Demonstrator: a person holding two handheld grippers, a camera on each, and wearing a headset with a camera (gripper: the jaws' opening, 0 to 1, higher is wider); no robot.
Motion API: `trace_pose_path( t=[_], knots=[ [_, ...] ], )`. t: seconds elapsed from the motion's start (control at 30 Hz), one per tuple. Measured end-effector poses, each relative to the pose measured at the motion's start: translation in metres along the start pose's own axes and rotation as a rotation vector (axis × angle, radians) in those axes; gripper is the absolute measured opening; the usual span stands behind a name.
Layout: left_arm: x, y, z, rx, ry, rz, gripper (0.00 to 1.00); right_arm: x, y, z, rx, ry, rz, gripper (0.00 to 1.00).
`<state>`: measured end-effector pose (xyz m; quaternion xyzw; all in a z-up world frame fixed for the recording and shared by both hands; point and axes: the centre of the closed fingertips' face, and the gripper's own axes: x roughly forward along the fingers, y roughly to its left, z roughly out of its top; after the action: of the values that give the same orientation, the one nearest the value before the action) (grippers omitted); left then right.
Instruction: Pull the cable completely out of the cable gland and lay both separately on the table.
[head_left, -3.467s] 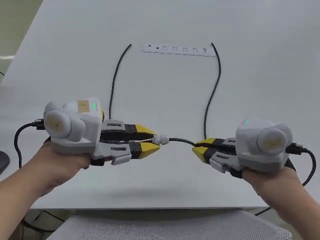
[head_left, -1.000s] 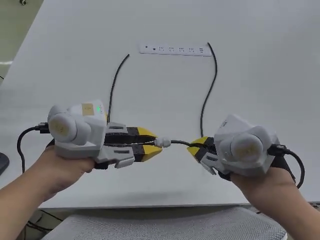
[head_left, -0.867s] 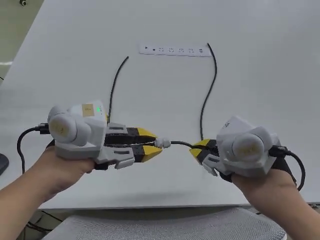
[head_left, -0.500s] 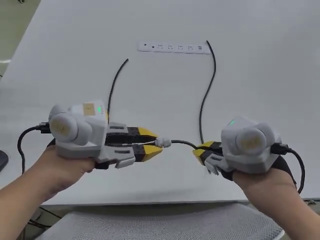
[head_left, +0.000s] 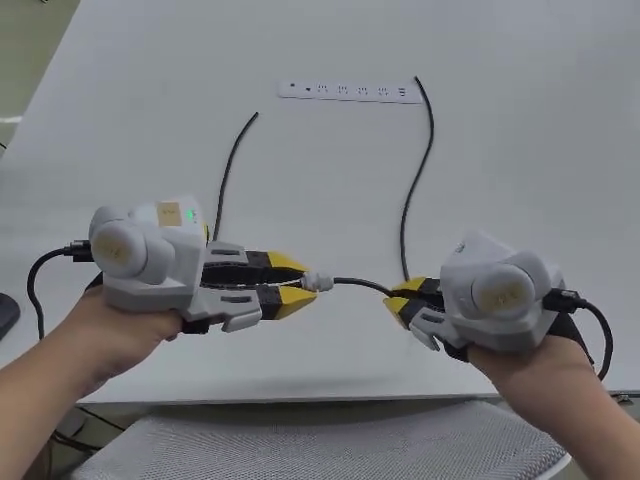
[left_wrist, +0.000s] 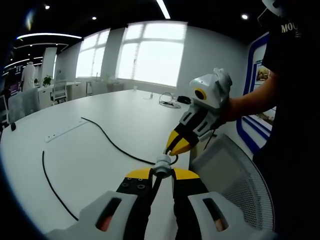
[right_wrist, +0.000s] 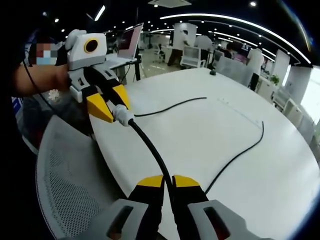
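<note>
**Gland and cable held in the air between two grippers**

Closest to the person, the grey mesh of a chair (head_left: 300, 445) shows under the near edge of the white counter (head_left: 520, 150). Just above that edge the two grippers face each other, tip to tip, a short way apart.

The left gripper (head_left: 300, 285) has its yellow fingers (left_wrist: 137, 175) drawn almost together. They pinch the rear of the small white gland (head_left: 318, 282), which sticks out past their tips. In the left gripper view the gland (left_wrist: 162, 164) sits right at the fingertips, with a black line running back between them.

The black cable (head_left: 360, 285) comes out of the gland's front and spans the gap to the right gripper (head_left: 392, 300). That gripper's fingers (right_wrist: 150, 182) are closed tight on the cable (right_wrist: 150, 145). Gland and cable are joined, and both are held clear of the counter.

Past the right gripper the cable lies on the counter and runs away towards the right end of a white power strip (head_left: 350, 91) at the far side. Another black stretch (head_left: 225, 175) lies behind the left gripper. Its near end is hidden by the gripper.
</note>
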<state>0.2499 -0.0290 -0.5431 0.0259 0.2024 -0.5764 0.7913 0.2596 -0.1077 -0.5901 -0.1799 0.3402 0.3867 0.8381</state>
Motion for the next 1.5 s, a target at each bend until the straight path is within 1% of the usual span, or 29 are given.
trace_pose_path(
  t=[0.03,0.13,0.23,0.3,0.37,0.47,0.63,0.73,0.83,0.93,1.0,1.13,1.33,1.5],
  knots=[
    [-0.001,0.001,0.0,-0.003,0.0,0.001,0.15,0.0,0.003,0.002,-0.018,0.0,0.005,0.02],
    [-0.003,0.002,0.001,-0.003,-0.001,0.0,0.15,-0.002,0.006,0.008,-0.036,-0.011,0.007,0.03],
    [-0.003,0.001,-0.001,0.003,0.009,-0.009,0.16,-0.006,0.014,0.023,-0.052,-0.042,0.019,0.09],
    [-0.004,0.001,-0.001,0.003,0.009,-0.013,0.16,-0.008,0.02,0.032,-0.073,-0.053,0.026,0.1],
    [-0.004,0.0,-0.001,0.005,0.006,-0.019,0.16,-0.009,0.025,0.043,-0.13,-0.067,0.026,0.1],
    [-0.003,-0.001,-0.003,0.012,0.013,-0.025,0.16,-0.003,0.034,0.051,-0.212,-0.044,0.038,0.1],
    [-0.004,0.0,-0.003,0.015,0.014,-0.035,0.16,0.006,0.041,0.054,-0.29,-0.012,0.045,0.09],
    [-0.004,0.001,-0.004,0.018,0.021,-0.044,0.16,0.009,0.044,0.059,-0.306,-0.014,0.054,0.09],
    [-0.003,0.002,-0.003,0.023,0.024,-0.05,0.16,0.012,0.044,0.06,-0.325,-0.005,0.054,0.08],
    [-0.003,0.002,-0.003,0.024,0.023,-0.054,0.16,0.013,0.045,0.063,-0.334,-0.012,0.056,0.05],
    [-0.003,0.003,-0.003,0.025,0.023,-0.052,0.16,0.014,0.046,0.062,-0.339,-0.002,0.061,0.03],
    [-0.003,0.004,-0.004,0.025,0.025,-0.052,0.16,0.015,0.046,0.061,-0.36,0.0,0.052,0.02],
    [-0.003,0.003,-0.005,0.037,0.029,-0.053,0.16,0.017,0.045,0.058,-0.323,0.006,0.048,0.01],
    [-0.004,0.005,-0.004,0.036,0.023,-0.046,0.16,0.015,0.038,0.056,-0.277,0.008,0.038,0.01]
  ],
)
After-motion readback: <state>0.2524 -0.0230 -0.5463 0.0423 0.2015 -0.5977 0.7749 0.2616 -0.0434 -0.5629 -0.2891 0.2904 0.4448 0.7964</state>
